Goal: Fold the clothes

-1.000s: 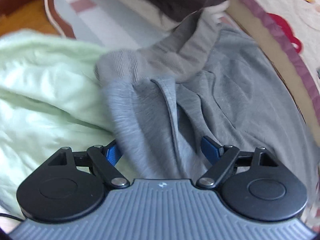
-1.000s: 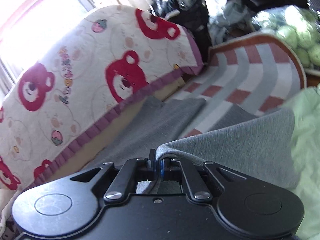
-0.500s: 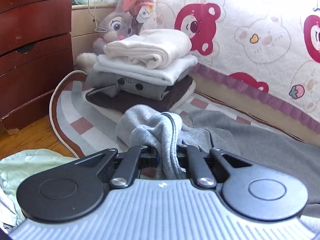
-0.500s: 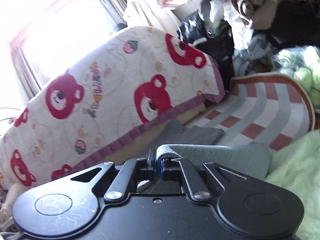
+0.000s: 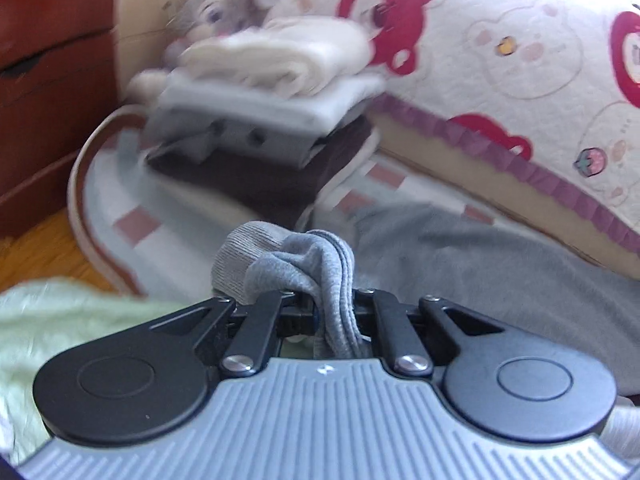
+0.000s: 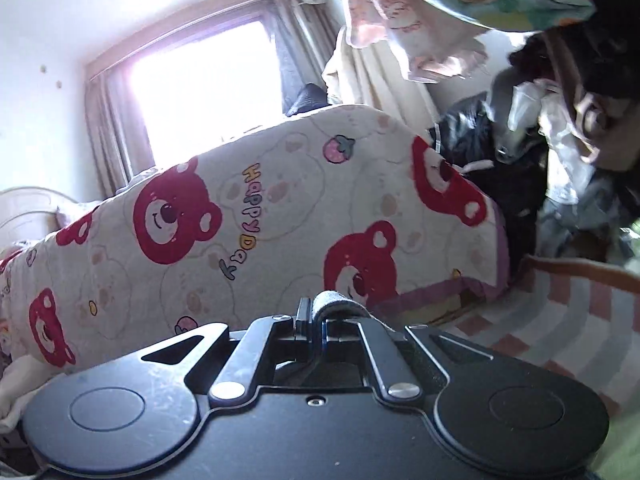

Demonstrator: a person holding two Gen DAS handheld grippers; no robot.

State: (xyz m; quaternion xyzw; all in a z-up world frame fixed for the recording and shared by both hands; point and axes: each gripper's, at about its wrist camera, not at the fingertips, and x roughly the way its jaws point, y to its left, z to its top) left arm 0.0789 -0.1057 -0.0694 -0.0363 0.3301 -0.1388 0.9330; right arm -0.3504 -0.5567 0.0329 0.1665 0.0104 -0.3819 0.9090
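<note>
- The left gripper (image 5: 334,312) is clenched on a bunched fold of a grey sweatshirt (image 5: 480,264); its ribbed cuff puffs up just above the fingers.
- The rest of the sweatshirt trails off to the right, lying on a striped rug (image 5: 132,220).
- The right gripper (image 6: 318,320) pinches a thin grey edge of the same garment (image 6: 332,300), raised and facing a bear-print quilt (image 6: 280,220).
- Beyond the left fingers, a blurred stack of folded clothes (image 5: 276,92).
- A pale green cloth (image 5: 60,320) lies lower left, cut off.
</note>
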